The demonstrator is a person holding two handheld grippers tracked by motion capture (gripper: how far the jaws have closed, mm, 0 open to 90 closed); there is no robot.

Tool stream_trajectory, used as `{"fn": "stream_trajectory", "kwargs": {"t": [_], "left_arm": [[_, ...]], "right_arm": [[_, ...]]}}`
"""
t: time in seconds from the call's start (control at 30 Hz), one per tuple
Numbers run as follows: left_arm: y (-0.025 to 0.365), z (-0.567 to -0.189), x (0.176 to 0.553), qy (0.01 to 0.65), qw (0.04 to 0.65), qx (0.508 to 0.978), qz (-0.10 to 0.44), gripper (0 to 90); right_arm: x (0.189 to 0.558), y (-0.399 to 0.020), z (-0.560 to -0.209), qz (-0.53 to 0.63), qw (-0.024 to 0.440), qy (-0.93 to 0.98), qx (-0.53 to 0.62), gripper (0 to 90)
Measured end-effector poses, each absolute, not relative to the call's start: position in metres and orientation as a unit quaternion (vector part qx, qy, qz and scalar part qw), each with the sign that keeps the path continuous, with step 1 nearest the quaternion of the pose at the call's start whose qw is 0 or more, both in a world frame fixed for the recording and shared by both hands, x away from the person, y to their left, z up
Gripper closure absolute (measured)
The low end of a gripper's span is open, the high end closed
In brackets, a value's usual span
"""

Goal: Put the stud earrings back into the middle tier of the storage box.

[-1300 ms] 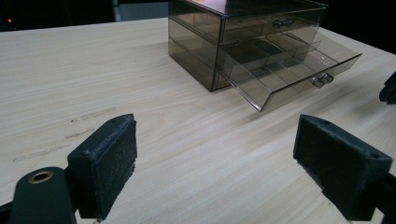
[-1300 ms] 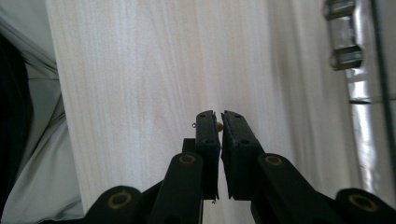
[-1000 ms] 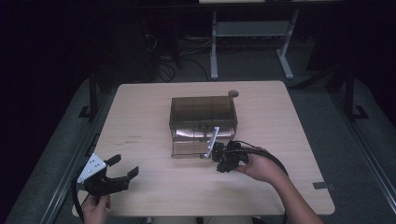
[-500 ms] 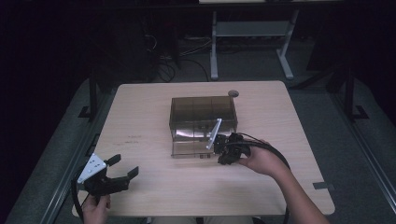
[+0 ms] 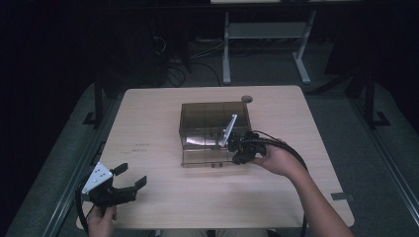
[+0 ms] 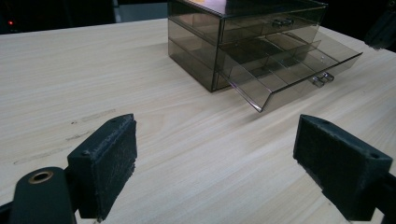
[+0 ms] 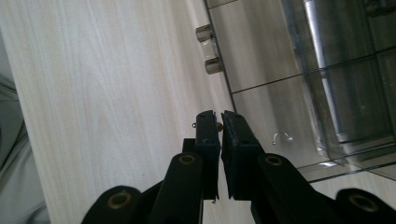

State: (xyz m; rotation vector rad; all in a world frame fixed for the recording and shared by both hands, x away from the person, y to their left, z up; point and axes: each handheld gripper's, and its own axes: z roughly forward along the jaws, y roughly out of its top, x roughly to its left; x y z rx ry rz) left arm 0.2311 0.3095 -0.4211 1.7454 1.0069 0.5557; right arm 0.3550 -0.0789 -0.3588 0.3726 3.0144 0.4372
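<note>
At the drawer front: the right hand-held gripper sits by the open bottom drawer, near its right end.
Right jaws: almost closed, with a thin gap. A tiny orange bit peeks out between the tips. I cannot tell what it is, or if it is really held.
Drawer handle: two small shiny knobs stick out of the drawer front, a little way ahead of the jaw tips. The jaws are not on them.
Drawer box: a dark see-through box in the middle of the bench. Its top drawer is shut. Its bottom drawer is pulled out toward the person, with little empty-looking sections inside.
Left hand-held gripper: wide open, holding nothing, at the near left corner of the bench, well apart from the box.
Step, I think: working at the open drawer, maybe dropping something small in or closing it.
How to do it well: go slow, stay level, and press straight so the light box does not slide.
</note>
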Motion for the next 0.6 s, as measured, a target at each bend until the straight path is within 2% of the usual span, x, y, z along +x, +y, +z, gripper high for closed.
{"fn": "stream_trajectory", "kwargs": {"t": [0.6], "left_arm": [[0.308, -0.421, 0.233, 0.418, 0.496, 0.725, 0.230, 12.9]], "right_arm": [[0.382, -0.080, -0.357, 0.137, 0.035, 0.980, 0.138, 84.7]]}}
